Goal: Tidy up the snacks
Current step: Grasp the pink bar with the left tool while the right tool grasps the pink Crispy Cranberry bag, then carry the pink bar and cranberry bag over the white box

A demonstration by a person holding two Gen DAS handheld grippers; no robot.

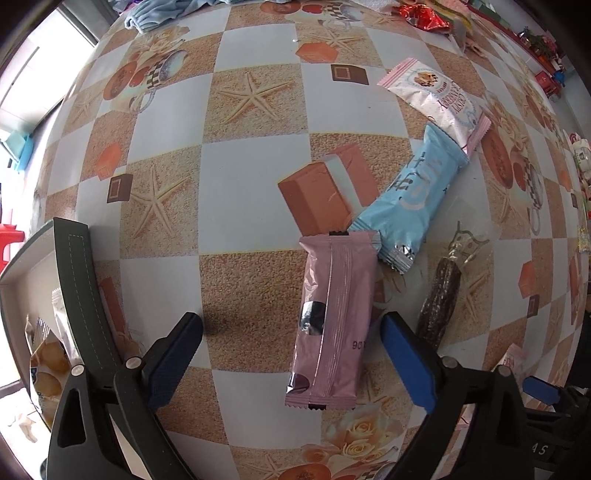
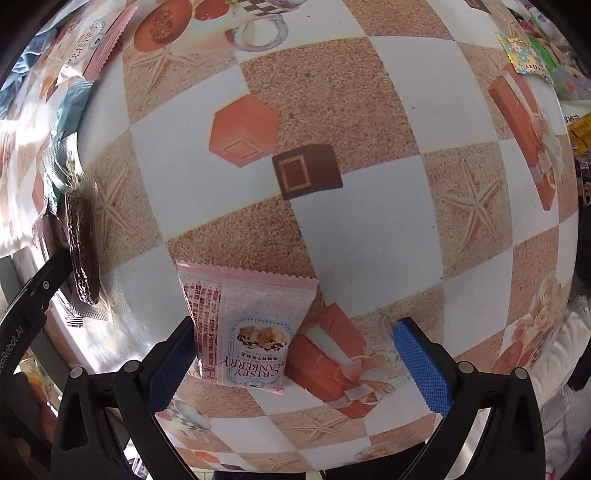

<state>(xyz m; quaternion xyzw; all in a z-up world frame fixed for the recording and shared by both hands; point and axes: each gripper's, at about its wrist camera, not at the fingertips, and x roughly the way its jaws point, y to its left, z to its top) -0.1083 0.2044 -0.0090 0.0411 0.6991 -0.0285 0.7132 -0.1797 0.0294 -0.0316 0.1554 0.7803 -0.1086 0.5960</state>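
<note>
In the left wrist view my left gripper (image 1: pixel 291 354) is open above the table. A mauve snack packet (image 1: pixel 332 317) lies between its fingers, nearer the right one. Beyond it lie a light blue packet (image 1: pixel 410 199), a pink-white cranberry packet (image 1: pixel 436 99) and a dark bar in clear wrap (image 1: pixel 441 299). In the right wrist view my right gripper (image 2: pixel 295 358) is open over a pink-white cranberry packet (image 2: pixel 247 328), which lies by the left finger. The dark bar (image 2: pixel 83 251) lies at far left.
A white box (image 1: pixel 22 280) holding bagged snacks stands at the left, with a black strap (image 1: pixel 85 288) over its edge. A blue cloth (image 1: pixel 162 11) and red wrappers (image 1: pixel 424 16) lie at the far side. Loose packets (image 2: pixel 521 59) lie at upper right.
</note>
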